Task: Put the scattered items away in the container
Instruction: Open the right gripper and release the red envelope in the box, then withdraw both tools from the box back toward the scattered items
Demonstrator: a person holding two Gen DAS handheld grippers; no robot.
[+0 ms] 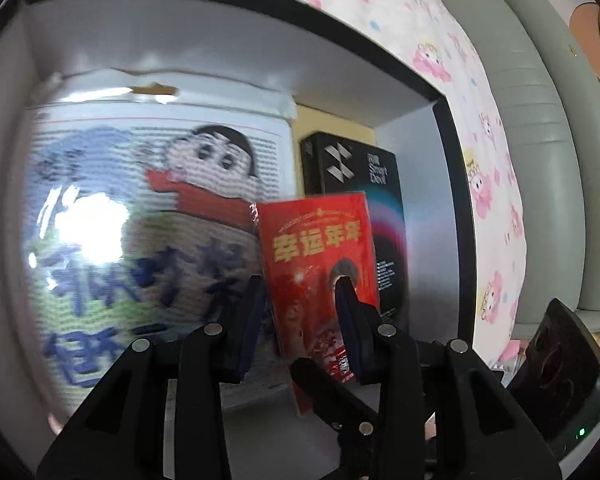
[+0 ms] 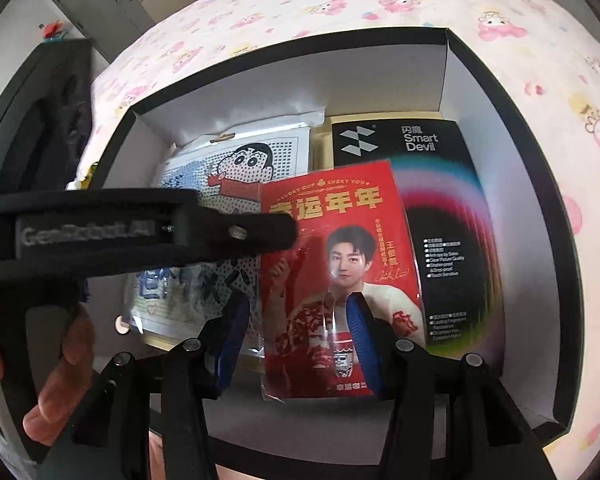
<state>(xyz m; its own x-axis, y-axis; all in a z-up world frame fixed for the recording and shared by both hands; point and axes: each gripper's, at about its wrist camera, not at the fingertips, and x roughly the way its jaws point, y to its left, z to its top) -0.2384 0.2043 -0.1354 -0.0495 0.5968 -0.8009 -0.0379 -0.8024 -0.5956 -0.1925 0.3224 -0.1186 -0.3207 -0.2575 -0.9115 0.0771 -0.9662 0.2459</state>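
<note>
Starting at the left gripper (image 1: 300,280), its 2 fingers are seen set narrowly apart, 1 beside the left edge of the red card (image 1: 316,240) and 1 laid across its face; whether the card is actually pinched cannot be told, since from the right wrist only the tip is seen meeting that left edge. The right gripper (image 2: 298,298) is held partly spread above the card's lower half, with 1 finger clear of the sleeve edge, so nothing is judged to be clamped there. The card is found inside the box (image 2: 380,76), propped at a tilt across the cartoon packet (image 2: 260,152) and the black carton (image 2: 400,140), both already lying in the box. The box is set on a patterned cloth (image 2: 300,4), and a hand (image 2: 48,344) is seen around the left tool's handle. The card is judged light, thin and fairly stiff, yet easily bent, and its clear glossy sleeve is likely to be slippery under the pads. A hold is best taken at a free long edge, pads on front and back, well in from the corner, with gentle pressure. Once released, it should settle flat on the 2 items beneath.
</note>
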